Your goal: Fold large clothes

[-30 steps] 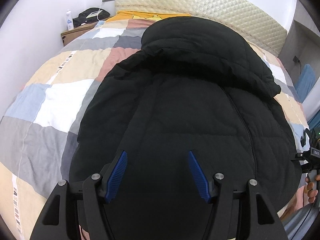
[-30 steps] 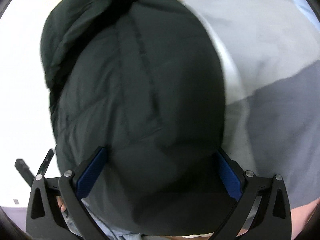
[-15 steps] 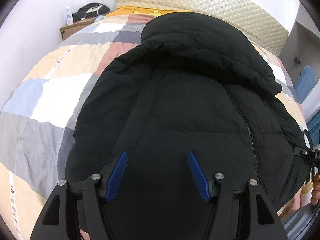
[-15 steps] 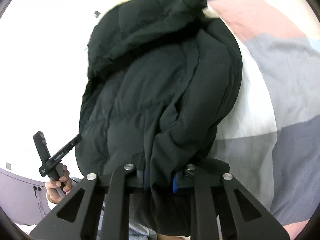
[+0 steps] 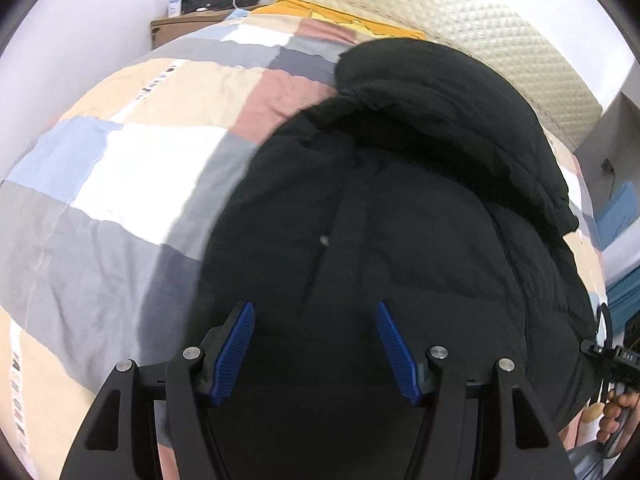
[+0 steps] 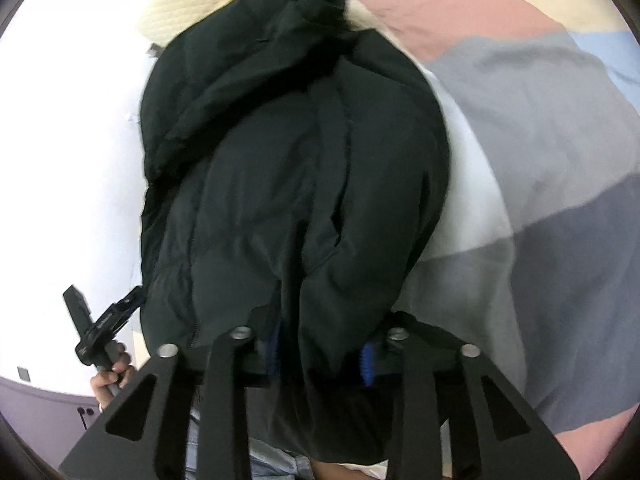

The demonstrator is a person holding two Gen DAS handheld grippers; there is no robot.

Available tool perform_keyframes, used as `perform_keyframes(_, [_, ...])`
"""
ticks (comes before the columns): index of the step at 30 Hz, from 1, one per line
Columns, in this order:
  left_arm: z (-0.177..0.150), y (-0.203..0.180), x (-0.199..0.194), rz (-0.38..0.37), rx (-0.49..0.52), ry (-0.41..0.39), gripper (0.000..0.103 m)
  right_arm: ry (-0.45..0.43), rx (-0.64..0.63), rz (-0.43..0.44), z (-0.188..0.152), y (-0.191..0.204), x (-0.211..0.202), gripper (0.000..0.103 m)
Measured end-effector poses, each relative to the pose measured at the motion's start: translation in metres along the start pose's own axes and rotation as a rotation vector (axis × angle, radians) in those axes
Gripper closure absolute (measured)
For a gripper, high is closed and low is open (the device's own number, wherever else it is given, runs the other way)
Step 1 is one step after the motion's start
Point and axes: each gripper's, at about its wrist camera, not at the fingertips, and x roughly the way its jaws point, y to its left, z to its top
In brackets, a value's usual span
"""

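A black puffer jacket (image 5: pixel 400 200) lies spread on the bed with its hood toward the headboard. My left gripper (image 5: pixel 316 348) hovers open over its near hem, blue pads (image 5: pixel 236 352) apart with nothing pinched. In the right wrist view the jacket (image 6: pixel 300 160) bunches into a thick fold that runs between the pads of my right gripper (image 6: pixel 320 354). Those jaws are opening slightly, but the pads still press on the fold. The hand holding the other gripper (image 6: pixel 100 328) shows at the lower left.
A patchwork quilt (image 5: pixel 120 200) covers the bed, with a cream quilted headboard (image 5: pixel 480 28) and yellow pillow (image 5: pixel 320 10) at the far end. A brown nightstand (image 5: pixel 188 28) with a white bottle (image 5: pixel 174 0) stands by the wall. Blue items (image 5: pixel 620 208) sit off the right side.
The right gripper went from wide open to clamped on the jacket's hem and lifted it, bunching the fabric. The left gripper shifted sideways and rolled a little, still open.
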Motion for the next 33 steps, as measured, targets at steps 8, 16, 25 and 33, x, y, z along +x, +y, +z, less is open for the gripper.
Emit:
perform_keyframes(8, [0.027,0.041,-0.009,-0.002,-0.007,0.124,0.04,0.024,0.106,-0.053,-0.001,-0.025,0.011,0.018])
perform_keyframes(16, [0.016,0.078,0.029,-0.106,-0.12,0.329,0.031,0.042,0.061,-0.035,-0.006,-0.014,0.018,0.005])
perform_keyframes(25, [0.011,0.053,0.055,-0.282,-0.078,0.435,0.023,0.112,0.076,0.079,-0.01,0.0,0.031,0.003])
perform_keyframes(33, [0.005,0.045,0.064,-0.299,-0.072,0.496,0.018,-0.076,0.088,0.085,-0.021,0.017,0.007,0.003])
